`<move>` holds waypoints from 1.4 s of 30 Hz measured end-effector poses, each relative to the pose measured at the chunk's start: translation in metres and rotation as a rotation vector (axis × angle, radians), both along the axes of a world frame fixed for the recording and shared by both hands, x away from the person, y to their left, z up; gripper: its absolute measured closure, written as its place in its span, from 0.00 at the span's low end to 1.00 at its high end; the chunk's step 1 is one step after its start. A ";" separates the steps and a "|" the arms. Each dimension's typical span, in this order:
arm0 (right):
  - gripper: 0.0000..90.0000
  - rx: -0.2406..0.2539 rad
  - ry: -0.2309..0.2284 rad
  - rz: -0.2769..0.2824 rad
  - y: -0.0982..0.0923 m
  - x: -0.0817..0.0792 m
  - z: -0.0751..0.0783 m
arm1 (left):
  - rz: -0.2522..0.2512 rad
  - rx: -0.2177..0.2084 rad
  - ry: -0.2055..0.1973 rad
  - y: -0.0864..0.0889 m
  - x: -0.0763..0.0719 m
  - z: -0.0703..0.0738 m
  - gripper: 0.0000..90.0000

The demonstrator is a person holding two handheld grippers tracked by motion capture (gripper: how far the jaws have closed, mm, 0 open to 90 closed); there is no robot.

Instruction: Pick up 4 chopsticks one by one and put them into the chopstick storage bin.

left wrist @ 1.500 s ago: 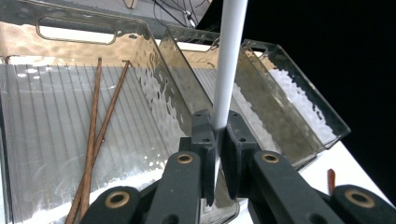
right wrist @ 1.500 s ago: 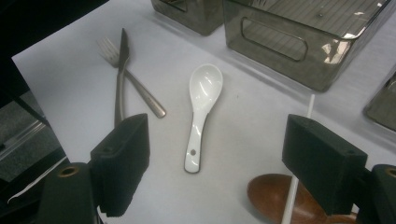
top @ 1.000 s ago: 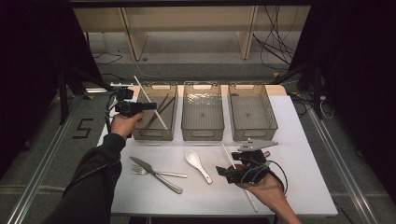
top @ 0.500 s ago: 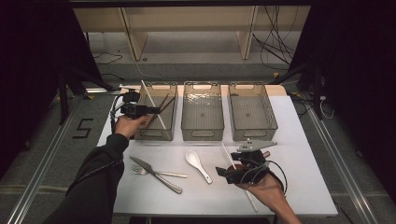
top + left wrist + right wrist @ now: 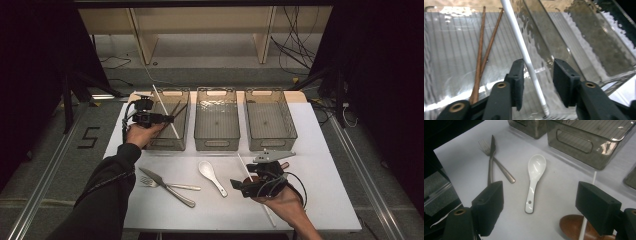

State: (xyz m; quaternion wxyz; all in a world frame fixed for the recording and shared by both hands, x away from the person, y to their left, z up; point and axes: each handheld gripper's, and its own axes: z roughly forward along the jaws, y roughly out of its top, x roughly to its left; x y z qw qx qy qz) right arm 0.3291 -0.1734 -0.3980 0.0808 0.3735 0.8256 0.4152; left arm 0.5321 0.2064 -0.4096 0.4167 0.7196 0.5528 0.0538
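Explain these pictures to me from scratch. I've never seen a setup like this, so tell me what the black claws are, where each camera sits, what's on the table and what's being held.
No robot arm here: a person holds a hand-held two-jaw gripper in each hand. The high view looks down on the white table from above the person's side. The other two pictures come from cameras riding on the grippers, looking along their black jaws.

At the back stand three clear bins. The left bin holds two brown chopsticks. In front lie a knife, a fork and a white spoon.

The left gripper is at the left bin. Its jaws have just been opening, and the white chopstick stands loose between them, leaning into the bin.

The right gripper hovers open over the table with nothing gripped; under it lie a second white chopstick and a brown wooden piece.
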 end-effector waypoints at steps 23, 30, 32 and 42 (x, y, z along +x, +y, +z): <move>0.26 -0.040 0.033 -0.037 -0.006 0.005 -0.003 | -0.148 -0.072 -0.094 -0.014 -0.064 0.038 0.20; 0.26 -0.062 0.054 -0.033 -0.007 0.006 -0.005 | -0.179 -0.101 -0.134 -0.012 -0.092 0.036 0.17; 0.26 -0.076 0.057 -0.034 -0.007 0.007 -0.006 | -0.179 -0.112 -0.149 -0.011 -0.098 0.035 0.17; 0.27 -0.132 0.100 -0.055 -0.008 0.010 -0.011 | -0.188 -0.119 -0.193 -0.012 -0.118 0.030 0.17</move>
